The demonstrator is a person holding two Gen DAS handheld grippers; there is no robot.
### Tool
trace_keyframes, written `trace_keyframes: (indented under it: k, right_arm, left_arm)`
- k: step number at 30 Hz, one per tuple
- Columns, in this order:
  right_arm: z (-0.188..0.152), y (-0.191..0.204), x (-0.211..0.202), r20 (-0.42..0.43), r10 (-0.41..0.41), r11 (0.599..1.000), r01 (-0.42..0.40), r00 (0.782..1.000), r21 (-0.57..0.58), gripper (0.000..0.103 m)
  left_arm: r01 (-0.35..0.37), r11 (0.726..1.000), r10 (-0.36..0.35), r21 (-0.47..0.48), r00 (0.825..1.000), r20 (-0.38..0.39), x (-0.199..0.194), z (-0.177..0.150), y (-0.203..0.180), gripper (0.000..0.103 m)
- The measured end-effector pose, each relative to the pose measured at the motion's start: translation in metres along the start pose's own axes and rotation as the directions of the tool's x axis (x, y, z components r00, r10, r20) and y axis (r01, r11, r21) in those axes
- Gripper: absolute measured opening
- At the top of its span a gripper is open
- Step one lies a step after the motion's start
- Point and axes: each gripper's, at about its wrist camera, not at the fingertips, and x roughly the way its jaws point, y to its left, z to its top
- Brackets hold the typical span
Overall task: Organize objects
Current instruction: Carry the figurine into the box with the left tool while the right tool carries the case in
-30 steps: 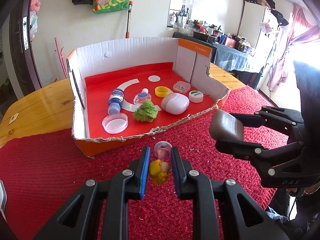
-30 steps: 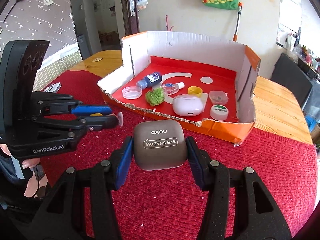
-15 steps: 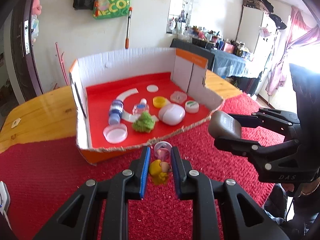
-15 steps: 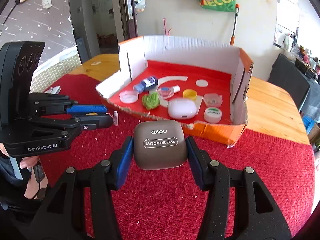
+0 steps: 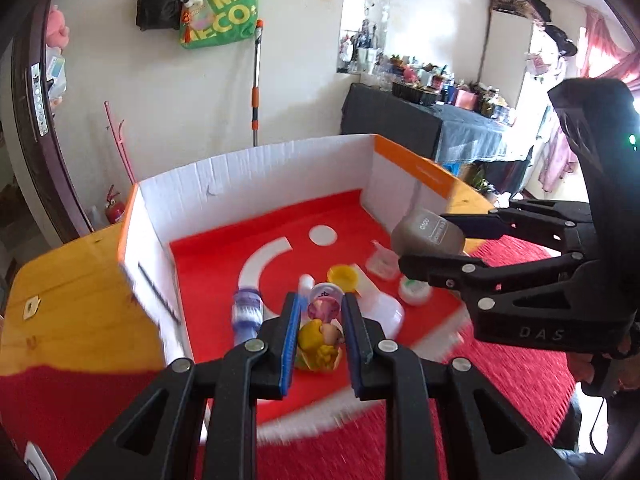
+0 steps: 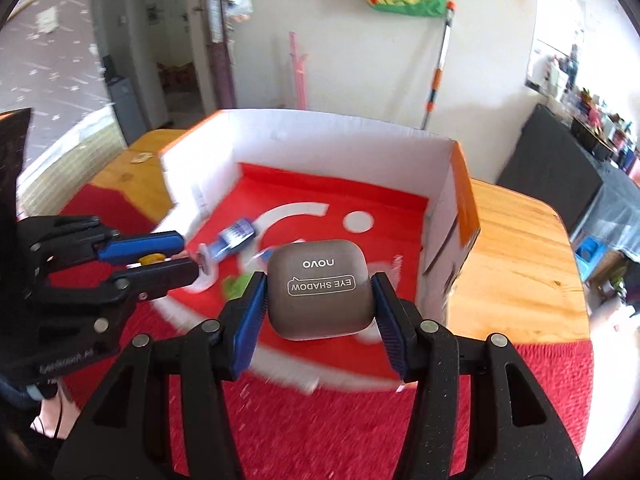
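My left gripper [image 5: 320,320] is shut on a small yellow-haired toy figure [image 5: 320,344] with a pink top, held above the front of the cardboard box [image 5: 256,184]. My right gripper [image 6: 318,292] is shut on a taupe eye shadow case [image 6: 320,292], also over the box's front edge [image 6: 456,196]. The case shows in the left wrist view [image 5: 428,234], and the left gripper shows in the right wrist view [image 6: 188,256]. In the box lie a blue bottle [image 5: 246,310], a yellow cap [image 5: 343,276], a white case [image 5: 386,312] and a white jar [image 5: 414,292].
The box has a red floor and white walls and stands on a wooden table [image 5: 68,292] with a red cloth [image 6: 320,420] in front. A dark cabinet [image 5: 400,120] with clutter stands behind at the right. A green bag [image 5: 224,12] hangs on the wall.
Both grippers have moved forward and up with their objects, from over the red cloth to above the front part of the box. The box's contents now lie directly beneath them.
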Motion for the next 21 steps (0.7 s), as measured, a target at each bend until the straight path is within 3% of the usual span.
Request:
trace_keyframes:
  k: [6, 14, 21]
  right_arm:
    - [0.032, -0.021, 0.044, -0.089, -0.024, 0.997, 0.03, 0.996, 0.07, 0.05]
    - [0.053, -0.029, 0.09, -0.163, -0.069, 0.995, 0.08, 0.984, 0.066, 0.05]
    - [0.062, -0.04, 0.115, -0.228, -0.085, 0.99, 0.108, 0.97, 0.092, 0.05]
  left_arm:
    - [-0.021, 1.0, 0.02, -0.017, 0.998, -0.06, 0.041, 0.026, 0.013, 0.022]
    - [-0.062, 0.998, 0.059, -0.019, 0.991, -0.117, 0.082, 0.041, 0.025, 0.022]
    - [-0.042, 0.995, 0.025, -0.093, 0.983, -0.181, 0.112, 0.047, 0.047, 0.022]
